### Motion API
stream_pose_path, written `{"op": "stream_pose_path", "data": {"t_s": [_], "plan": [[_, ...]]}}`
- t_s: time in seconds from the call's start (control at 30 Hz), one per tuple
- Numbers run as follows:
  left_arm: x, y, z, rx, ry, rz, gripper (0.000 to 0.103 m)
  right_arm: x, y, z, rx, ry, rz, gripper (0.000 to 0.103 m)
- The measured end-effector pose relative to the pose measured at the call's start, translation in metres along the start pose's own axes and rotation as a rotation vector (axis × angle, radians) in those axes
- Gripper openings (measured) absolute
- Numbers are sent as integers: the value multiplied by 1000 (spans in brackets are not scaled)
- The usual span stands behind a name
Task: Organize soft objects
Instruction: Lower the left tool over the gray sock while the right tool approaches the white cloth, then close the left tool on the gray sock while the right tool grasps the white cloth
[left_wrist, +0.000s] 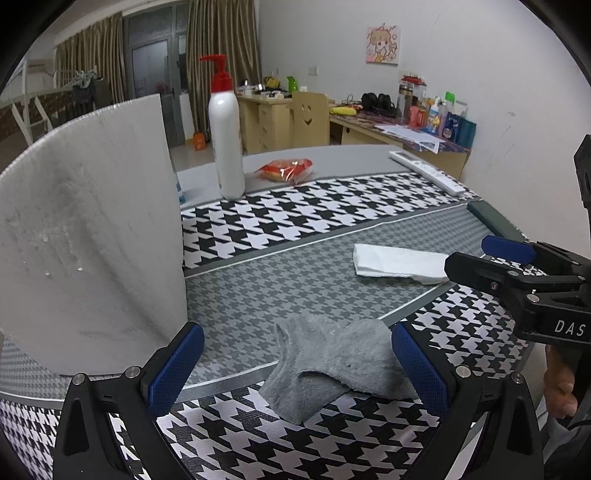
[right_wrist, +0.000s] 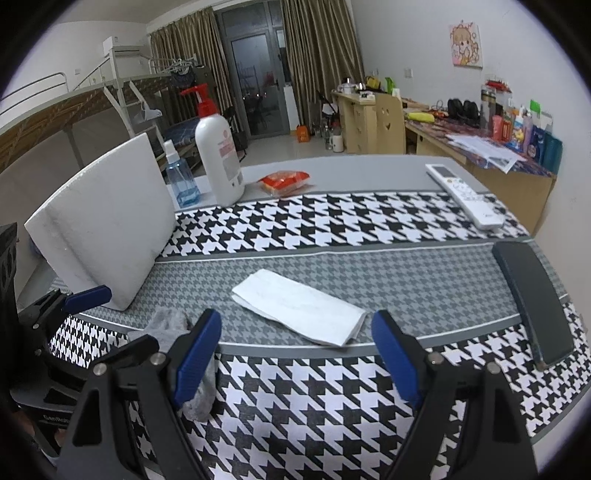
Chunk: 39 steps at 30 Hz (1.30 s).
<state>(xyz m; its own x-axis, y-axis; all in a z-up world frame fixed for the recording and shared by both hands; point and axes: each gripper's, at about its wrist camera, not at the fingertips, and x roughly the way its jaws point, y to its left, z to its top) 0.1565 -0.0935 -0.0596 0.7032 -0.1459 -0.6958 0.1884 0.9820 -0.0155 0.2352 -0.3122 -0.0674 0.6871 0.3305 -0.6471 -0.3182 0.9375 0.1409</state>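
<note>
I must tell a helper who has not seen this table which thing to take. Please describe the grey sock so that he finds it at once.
Start at the tall white foam board standing on the houndstooth table cloth. Just to its right, near the table's front edge, lies the grey sock, crumpled, between the open fingers of the left gripper. Its neighbour, the folded tissue, is white and flat; the sock is grey and fuzzy.

In the right wrist view the left finger of the right hand-held gripper (right_wrist: 295, 356) covers the middle of the grey sock (right_wrist: 201, 393), so only its two ends show. In the left wrist view the white foam board (left_wrist: 88, 236) hides nearly all of the blue spray bottle (left_wrist: 178, 188), and the picture's right edge cuts off the person's hand (left_wrist: 561, 387). The label on the pump bottle (right_wrist: 219, 155) and the bottles crowded on the far desk (right_wrist: 524, 127) are too small to read.
</note>
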Motion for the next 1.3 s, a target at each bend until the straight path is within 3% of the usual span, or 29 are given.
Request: {"op": "stream_pose_path", "data": {"t_s": [0.8, 1.0, 1.17, 1.3], "plan": [[23, -2, 1, 8, 90, 5, 101, 31, 1, 4, -35, 84, -8, 86], [27, -4, 1, 16, 102, 3, 94, 37, 0, 6, -38, 96, -14, 86], [34, -6, 0, 15, 145, -21, 79, 42, -3, 6, -36, 112, -20, 86], [35, -6, 0, 3, 155, -38, 75, 45, -3, 6, -44, 118, -23, 86]]}}
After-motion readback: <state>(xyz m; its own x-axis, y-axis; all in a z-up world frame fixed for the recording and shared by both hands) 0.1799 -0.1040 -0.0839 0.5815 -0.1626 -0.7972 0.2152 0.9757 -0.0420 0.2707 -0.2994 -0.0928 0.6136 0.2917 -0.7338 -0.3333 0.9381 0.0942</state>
